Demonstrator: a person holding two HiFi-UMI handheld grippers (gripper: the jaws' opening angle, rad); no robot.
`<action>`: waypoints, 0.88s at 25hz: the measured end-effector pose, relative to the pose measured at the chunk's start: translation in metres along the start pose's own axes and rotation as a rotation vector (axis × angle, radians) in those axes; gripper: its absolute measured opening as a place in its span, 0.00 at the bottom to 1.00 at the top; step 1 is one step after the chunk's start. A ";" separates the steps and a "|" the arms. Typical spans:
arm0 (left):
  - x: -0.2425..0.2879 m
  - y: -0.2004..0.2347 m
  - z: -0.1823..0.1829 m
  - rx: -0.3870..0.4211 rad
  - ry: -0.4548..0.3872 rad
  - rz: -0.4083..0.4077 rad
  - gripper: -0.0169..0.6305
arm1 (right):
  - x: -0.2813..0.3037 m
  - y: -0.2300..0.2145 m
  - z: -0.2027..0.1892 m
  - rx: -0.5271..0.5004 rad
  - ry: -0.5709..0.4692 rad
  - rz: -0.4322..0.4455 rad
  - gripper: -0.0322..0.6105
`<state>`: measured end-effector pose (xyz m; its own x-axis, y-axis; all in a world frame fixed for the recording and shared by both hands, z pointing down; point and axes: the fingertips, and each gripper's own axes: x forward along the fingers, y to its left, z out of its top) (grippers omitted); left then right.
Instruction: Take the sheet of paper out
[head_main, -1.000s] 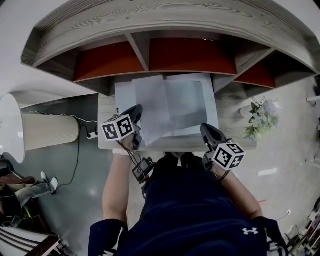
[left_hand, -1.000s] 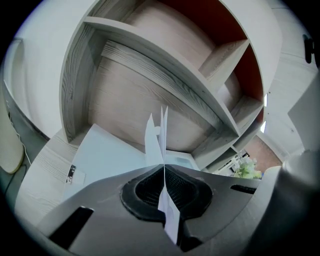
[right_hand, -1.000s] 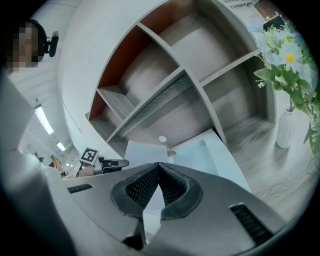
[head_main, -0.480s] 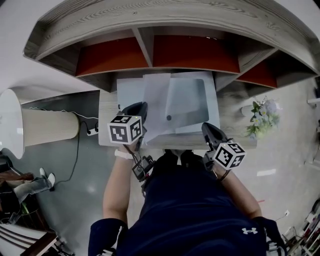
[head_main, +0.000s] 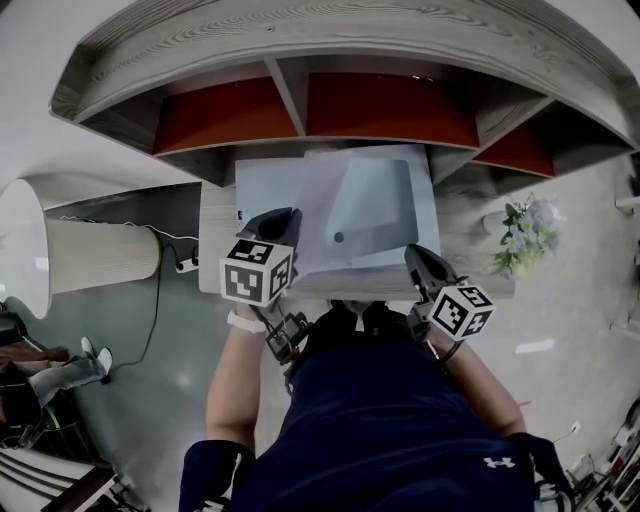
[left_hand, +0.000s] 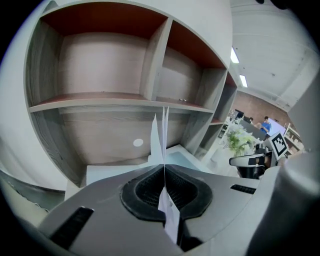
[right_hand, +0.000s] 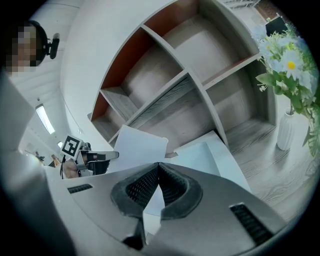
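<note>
A white sheet of paper (head_main: 318, 212) rises tilted from a pale translucent folder (head_main: 385, 200) lying on the desk. My left gripper (head_main: 284, 216) is shut on the sheet's left edge and holds it above the desk. In the left gripper view the paper (left_hand: 159, 134) stands edge-on, pinched between the shut jaws of that left gripper (left_hand: 163, 168). My right gripper (head_main: 416, 256) is shut on the folder's near right corner and rests low at the desk's front edge. In the right gripper view a white edge of the folder (right_hand: 151, 204) runs through the right gripper (right_hand: 157, 165).
A wooden shelf unit (head_main: 300, 100) with red-backed compartments stands right behind the desk (head_main: 215, 245). A small vase of flowers (head_main: 525, 235) sits at the desk's right end. A cream lamp shade (head_main: 95, 265) and cables are on the floor to the left.
My left gripper has risen and rolled with the sheet, which now stands steeper and shows more of the folder beneath. The right gripper has stayed put.
</note>
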<state>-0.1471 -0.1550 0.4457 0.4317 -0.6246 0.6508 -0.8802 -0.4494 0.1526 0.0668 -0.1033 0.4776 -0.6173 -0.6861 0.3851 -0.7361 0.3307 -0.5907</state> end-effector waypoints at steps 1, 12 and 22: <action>-0.001 -0.003 0.001 0.000 -0.002 -0.010 0.05 | 0.000 0.000 0.002 -0.001 -0.003 0.002 0.06; -0.020 -0.031 0.023 0.050 -0.042 -0.079 0.05 | -0.006 -0.007 0.028 0.004 -0.053 -0.004 0.06; -0.035 -0.043 0.037 0.112 -0.062 -0.098 0.05 | -0.011 -0.005 0.033 0.015 -0.070 -0.002 0.06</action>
<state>-0.1173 -0.1373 0.3891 0.5291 -0.6108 0.5891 -0.8070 -0.5768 0.1267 0.0861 -0.1188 0.4526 -0.5944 -0.7304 0.3364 -0.7328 0.3197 -0.6006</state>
